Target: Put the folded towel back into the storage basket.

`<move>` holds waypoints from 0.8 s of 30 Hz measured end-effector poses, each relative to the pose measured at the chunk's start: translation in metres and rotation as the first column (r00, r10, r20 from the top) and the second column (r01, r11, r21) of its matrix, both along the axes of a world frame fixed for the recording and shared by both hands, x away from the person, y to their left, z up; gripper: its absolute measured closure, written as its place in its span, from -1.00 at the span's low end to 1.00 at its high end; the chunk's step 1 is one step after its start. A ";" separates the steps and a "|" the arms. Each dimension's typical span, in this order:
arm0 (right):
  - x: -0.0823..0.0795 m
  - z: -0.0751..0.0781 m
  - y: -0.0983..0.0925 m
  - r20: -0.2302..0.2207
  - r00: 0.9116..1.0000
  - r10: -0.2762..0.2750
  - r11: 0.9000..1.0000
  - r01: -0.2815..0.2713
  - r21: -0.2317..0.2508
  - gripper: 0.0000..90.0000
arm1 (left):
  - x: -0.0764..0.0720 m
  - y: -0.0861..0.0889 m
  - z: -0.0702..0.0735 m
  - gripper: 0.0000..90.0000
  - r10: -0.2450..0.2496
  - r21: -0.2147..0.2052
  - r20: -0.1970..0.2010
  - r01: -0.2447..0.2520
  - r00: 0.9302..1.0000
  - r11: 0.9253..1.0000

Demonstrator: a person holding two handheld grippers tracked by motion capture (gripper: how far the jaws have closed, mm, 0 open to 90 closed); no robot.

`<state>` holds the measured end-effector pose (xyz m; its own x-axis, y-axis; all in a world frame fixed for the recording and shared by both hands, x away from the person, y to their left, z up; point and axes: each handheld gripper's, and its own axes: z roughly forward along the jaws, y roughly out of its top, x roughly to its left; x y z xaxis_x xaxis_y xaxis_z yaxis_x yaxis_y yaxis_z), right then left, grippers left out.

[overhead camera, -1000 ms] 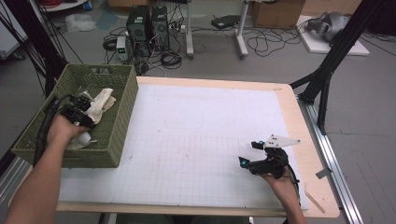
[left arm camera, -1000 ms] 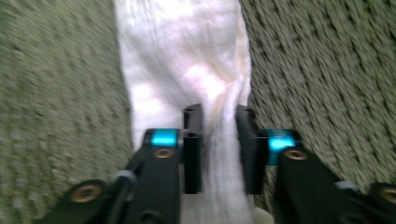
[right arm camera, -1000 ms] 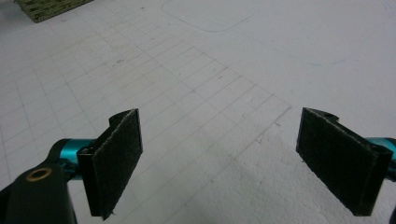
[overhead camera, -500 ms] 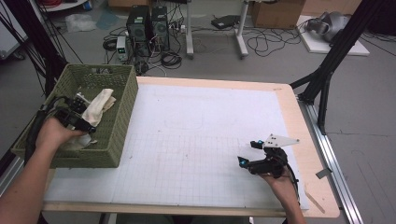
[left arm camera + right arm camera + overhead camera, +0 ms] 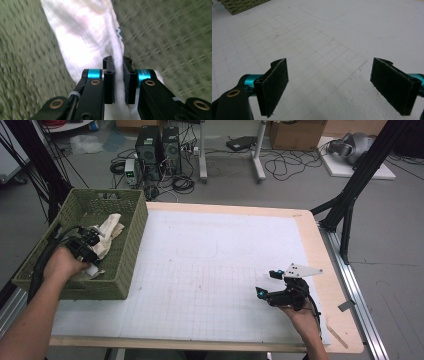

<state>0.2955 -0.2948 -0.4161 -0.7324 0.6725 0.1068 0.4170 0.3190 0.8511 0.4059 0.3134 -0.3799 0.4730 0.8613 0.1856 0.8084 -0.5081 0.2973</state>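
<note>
The left tool (image 5: 117,80) has just been closing, and in the left gripper view its pads (image 5: 109,82) now pinch a fold of the white cloth (image 5: 87,37), which runs up from between the jaws toward 12 o'clock against the green weave of the basket (image 5: 22,62). In the high view that tool (image 5: 89,245) sits inside the basket (image 5: 125,270) at the 9 o'clock side of the surface (image 5: 210,280), with the cloth (image 5: 107,232) bunched just beyond it toward 1 o'clock. The likeliest trouble, as I judge it, is the thinness of the bite: only an edge of the fold lies between the pads, so a quick lift could let the cloth slide out and fall back, or pull up one layer while the rest drags behind. A loose end might also snag on the basket's open weave or its rim and tip the light basket as it comes out. The left hand (image 5: 62,265) reaches in over the near rim, forearm coming up from 7 o'clock, the tool pointing away and slightly down. The right tool (image 5: 272,285) rests low over the surface at 4 o'clock, its jaws spread wide with nothing between them, pointing toward 10 o'clock, the right hand (image 5: 300,312) behind it.
</note>
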 end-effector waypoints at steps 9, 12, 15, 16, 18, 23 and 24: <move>-0.001 0.000 0.001 0.006 1.000 0.007 1.000 -0.007 -0.001 -0.69 | 0.007 -0.020 -0.017 0.50 -0.056 0.005 -0.085 0.056 0.995 0.998; -0.001 0.001 -0.001 0.007 1.000 0.000 1.000 0.000 0.005 -0.69 | 0.005 -0.020 -0.016 0.60 -0.082 0.041 -0.092 0.086 0.992 0.995; -0.001 0.001 -0.001 0.006 1.000 0.002 1.000 -0.002 0.005 -0.69 | 0.005 -0.018 -0.011 0.83 -0.101 0.124 -0.098 0.113 0.990 0.986; -0.001 0.001 0.000 0.007 1.000 0.004 1.000 -0.004 0.005 -0.69 | 0.005 -0.018 -0.009 0.84 -0.110 0.144 -0.104 0.124 0.989 0.982; -0.001 0.001 0.000 0.007 1.000 0.005 1.000 -0.005 0.005 -0.69 | 0.005 -0.017 -0.005 0.85 -0.123 0.168 -0.108 0.141 0.986 0.976; -0.001 0.000 0.000 0.005 1.000 0.003 1.000 -0.003 0.004 -0.69 | 0.003 -0.021 -0.004 0.85 -0.170 0.193 -0.134 0.194 0.976 0.962; 0.000 0.000 0.000 0.007 1.000 0.005 1.000 -0.005 0.001 -0.69 | 0.003 -0.022 -0.007 0.84 -0.172 0.165 -0.158 0.198 0.972 0.966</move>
